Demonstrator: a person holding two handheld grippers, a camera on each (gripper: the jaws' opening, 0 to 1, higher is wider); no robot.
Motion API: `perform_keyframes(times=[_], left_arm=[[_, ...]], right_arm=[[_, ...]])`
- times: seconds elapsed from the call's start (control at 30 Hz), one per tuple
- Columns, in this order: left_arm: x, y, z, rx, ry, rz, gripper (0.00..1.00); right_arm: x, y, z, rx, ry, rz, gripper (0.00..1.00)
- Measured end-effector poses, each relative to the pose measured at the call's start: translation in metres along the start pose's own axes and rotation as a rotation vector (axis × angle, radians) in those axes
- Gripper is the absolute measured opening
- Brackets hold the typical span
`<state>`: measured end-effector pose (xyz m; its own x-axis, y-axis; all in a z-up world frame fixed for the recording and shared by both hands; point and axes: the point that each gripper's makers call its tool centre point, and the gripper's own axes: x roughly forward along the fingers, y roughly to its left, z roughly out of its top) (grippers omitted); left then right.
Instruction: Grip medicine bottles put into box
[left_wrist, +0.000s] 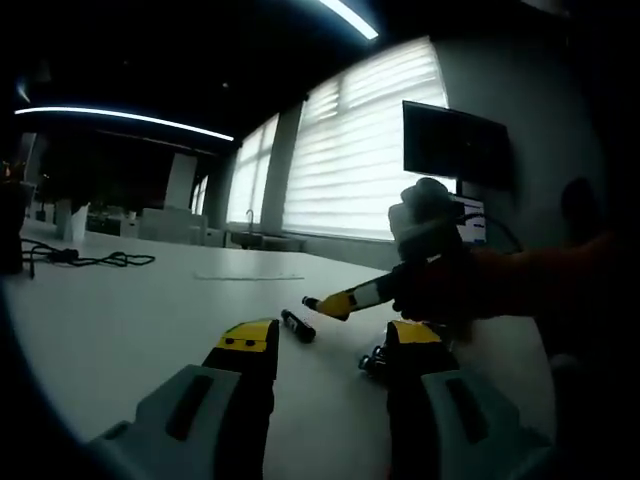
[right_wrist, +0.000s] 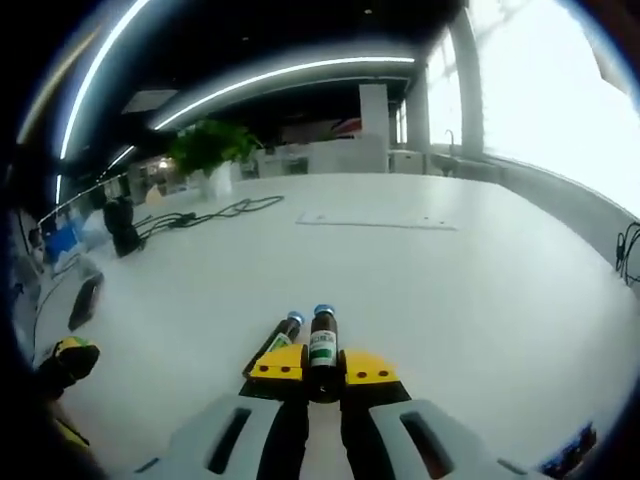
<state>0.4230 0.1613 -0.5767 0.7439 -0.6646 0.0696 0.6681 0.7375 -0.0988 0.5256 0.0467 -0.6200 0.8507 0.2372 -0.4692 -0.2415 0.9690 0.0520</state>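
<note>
In the right gripper view a dark medicine bottle (right_wrist: 322, 345) with a blue cap and green label stands between my right gripper's (right_wrist: 322, 368) yellow-tipped jaws, which are shut on it. A second, similar bottle (right_wrist: 281, 335) lies just to its left on the white table (right_wrist: 420, 290). In the left gripper view my left gripper (left_wrist: 330, 340) is open with nothing between its jaws. Beyond it, the right gripper (left_wrist: 325, 303) comes in from the right, held by a person's hand, its tips beside a dark bottle (left_wrist: 298, 325) lying on the table.
Small dark objects (left_wrist: 372, 360) lie by my left gripper's right jaw. Black cables (right_wrist: 215, 213) and a potted plant (right_wrist: 208, 150) are at the table's far side. More cable (left_wrist: 85, 259) lies far left. A dark monitor (left_wrist: 455, 145) stands before bright blinds.
</note>
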Motion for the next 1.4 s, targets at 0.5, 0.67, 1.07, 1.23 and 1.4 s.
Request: perform_keyframes(times=[0.5,0.67,1.07,1.23,1.4], left_arm=[[0.001,-0.005,-0.002,0.036,0.012,-0.010,0.36],[0.000,-0.004,0.000,0.022,0.000,-0.012,0.36],[0.000,-0.013,0.001,0.044,-0.001,-0.044,0.36],[0.000,-0.014,0.001,0.052,0.002,-0.045,0.36],[0.000,-0.016,0.002,0.055,0.000,-0.052,0.36]], right_arm=[[-0.052,-0.009,0.010,0.058,-0.057,0.019,0.08],[-0.068,-0.014,0.006,0.062,-0.063,0.020,0.08],[-0.097,-0.030,-0.008,0.046,-0.065,0.011,0.08],[-0.106,-0.035,-0.015,0.045,-0.059,0.004,0.08],[-0.113,-0.033,-0.026,0.033,-0.046,0.001,0.08]])
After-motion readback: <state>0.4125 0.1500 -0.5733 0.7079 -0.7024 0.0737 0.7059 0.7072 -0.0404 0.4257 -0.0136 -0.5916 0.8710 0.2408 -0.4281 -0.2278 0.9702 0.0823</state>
